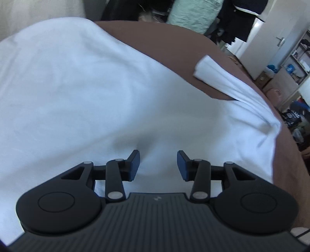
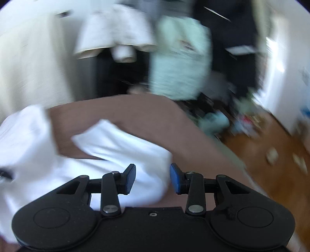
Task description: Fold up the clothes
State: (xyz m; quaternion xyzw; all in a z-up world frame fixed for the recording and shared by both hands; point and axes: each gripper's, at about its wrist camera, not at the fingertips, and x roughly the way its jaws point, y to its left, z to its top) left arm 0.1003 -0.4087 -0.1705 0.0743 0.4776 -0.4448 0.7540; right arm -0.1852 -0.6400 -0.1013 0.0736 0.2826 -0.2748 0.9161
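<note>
Spreading is judged done: white T-shirt [image 1: 87,93] laid on brown bed [image 1: 164,36]; left hand-held gripper [image 1: 158,164] and right hand-held gripper [image 2: 152,179] are parted, empty; sleeve [image 1: 219,77] should be gripped next.

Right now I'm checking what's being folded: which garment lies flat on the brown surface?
The white T-shirt, spread beneath the left hand-held gripper; the mint-green garment and dark clothes hang behind.

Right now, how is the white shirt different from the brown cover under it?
The white cotton shirt is bright white, while the brown bed cover is dull brown. The shirt is wrinkled and bunched near its sleeve; the cover lies smooth. The shirt lies on top and the cover is underneath, showing past the shirt's edges. Both are soft cloth, spread out flat.
</note>
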